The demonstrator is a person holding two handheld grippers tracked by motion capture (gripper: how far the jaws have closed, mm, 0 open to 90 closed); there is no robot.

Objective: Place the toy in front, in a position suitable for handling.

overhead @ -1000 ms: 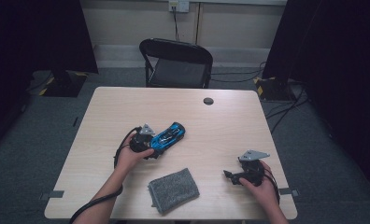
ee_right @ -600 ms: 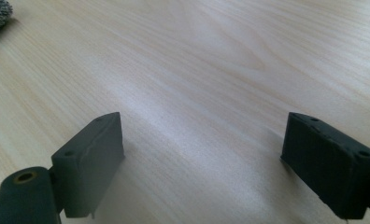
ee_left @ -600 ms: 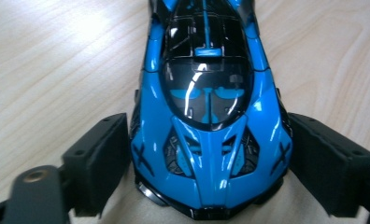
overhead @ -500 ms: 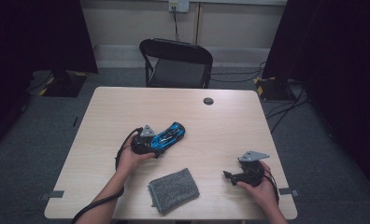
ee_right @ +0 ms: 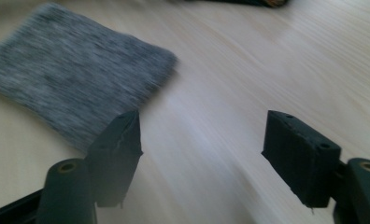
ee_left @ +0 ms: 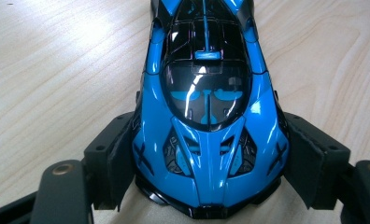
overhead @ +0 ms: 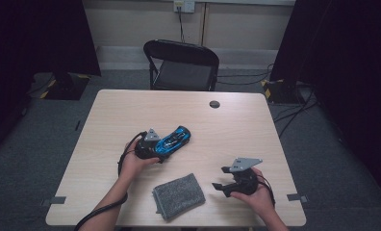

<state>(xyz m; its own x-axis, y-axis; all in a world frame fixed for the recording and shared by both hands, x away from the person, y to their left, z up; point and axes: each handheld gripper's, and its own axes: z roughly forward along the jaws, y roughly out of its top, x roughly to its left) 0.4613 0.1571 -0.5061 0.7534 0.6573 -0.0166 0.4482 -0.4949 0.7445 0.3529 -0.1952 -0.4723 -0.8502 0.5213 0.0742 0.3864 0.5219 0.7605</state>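
A glossy blue and black toy car point(overhead: 175, 138) rests on the wooden table point(overhead: 246, 130), left of centre. My left gripper point(overhead: 160, 147) holds one end of it. In the left gripper view both pads press against the flanks of the car point(ee_left: 206, 93), so the left gripper point(ee_left: 206, 154) is shut on it. A folded grey cloth point(overhead: 179, 195) lies near the front edge. My right gripper point(overhead: 220, 178) hovers just right of the cloth, open, with bare table between its pads. In the right gripper view the cloth point(ee_right: 75, 79) lies ahead to the left of the right gripper point(ee_right: 204, 140).
A small black round disc point(overhead: 214, 104) lies near the table's far edge. A black folding chair point(overhead: 184, 65) stands behind the table. Dark curtains hang at both sides, and cables run across the floor at the right.
The right gripper has moved a little to the left, toward the grey cloth. The left gripper closed in slightly on the car, which stays in place.
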